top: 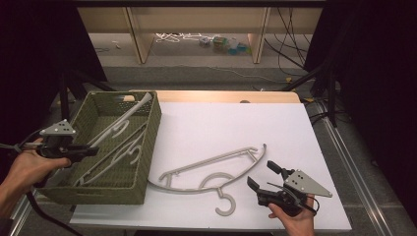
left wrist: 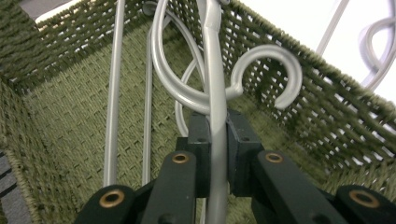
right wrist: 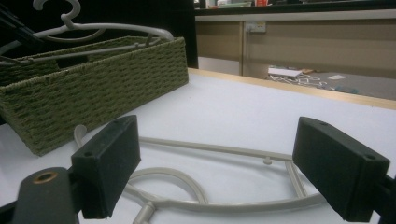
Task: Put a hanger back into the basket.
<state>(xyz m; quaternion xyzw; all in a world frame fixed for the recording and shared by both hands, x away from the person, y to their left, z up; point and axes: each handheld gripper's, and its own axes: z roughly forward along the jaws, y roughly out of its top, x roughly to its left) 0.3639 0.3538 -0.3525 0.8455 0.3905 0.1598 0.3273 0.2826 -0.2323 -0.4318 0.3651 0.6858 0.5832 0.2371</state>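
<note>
This looks like a lab or test room set up for recording. A white work table stands between dark curtains hung on black stands at either side. Behind the table, loose cables trail over a bare grey floor. Farther behind the table stands a plain wooden bench, and under it lie cords and small clutter.
</note>
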